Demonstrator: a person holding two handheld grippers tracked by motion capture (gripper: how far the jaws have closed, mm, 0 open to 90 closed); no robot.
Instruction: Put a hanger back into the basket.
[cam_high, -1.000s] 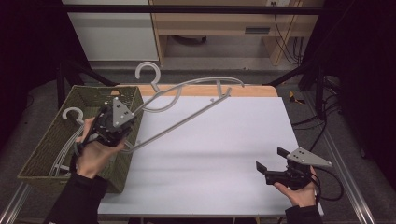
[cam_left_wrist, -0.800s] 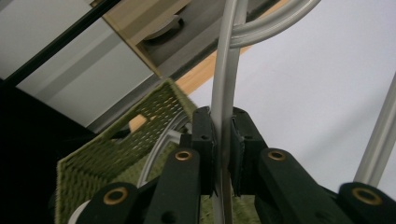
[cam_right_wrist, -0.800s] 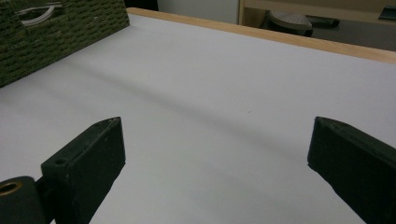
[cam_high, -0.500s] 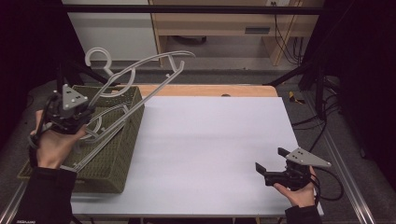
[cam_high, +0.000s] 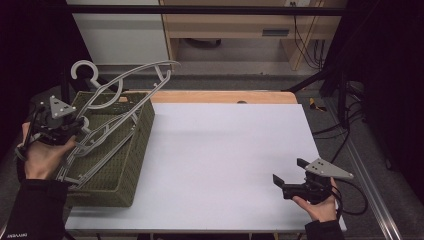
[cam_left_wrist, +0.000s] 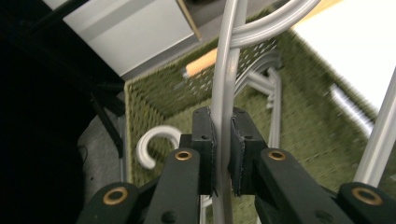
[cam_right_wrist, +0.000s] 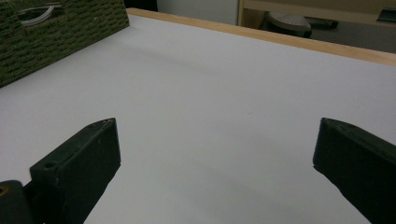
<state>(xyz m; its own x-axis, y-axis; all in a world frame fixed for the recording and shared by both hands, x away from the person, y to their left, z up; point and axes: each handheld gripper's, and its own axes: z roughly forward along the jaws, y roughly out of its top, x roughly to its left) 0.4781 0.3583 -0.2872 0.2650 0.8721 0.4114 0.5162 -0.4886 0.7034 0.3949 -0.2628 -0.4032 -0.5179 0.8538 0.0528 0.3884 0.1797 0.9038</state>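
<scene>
Hanger (cam_high: 122, 85), smooth pale grey plastic, curved, upper left, pinched by left tool (cam_left_wrist: 222, 140) over woven green basket (cam_high: 131, 165). Right tool (cam_right_wrist: 215, 158) spread above white bench (cam_high: 225, 150).

white table (cam_high: 225, 150) | wooden shelf unit (cam_high: 235, 25) | floor cables (cam_high: 307, 50)

Lab-style recording bay, white tabletop (cam_high: 225, 150) on a metal frame, black curtains at the sides, loose cables (cam_high: 310, 45) and a wooden bench (cam_high: 240, 20) beyond the right gripper (cam_high: 286, 179)
</scene>
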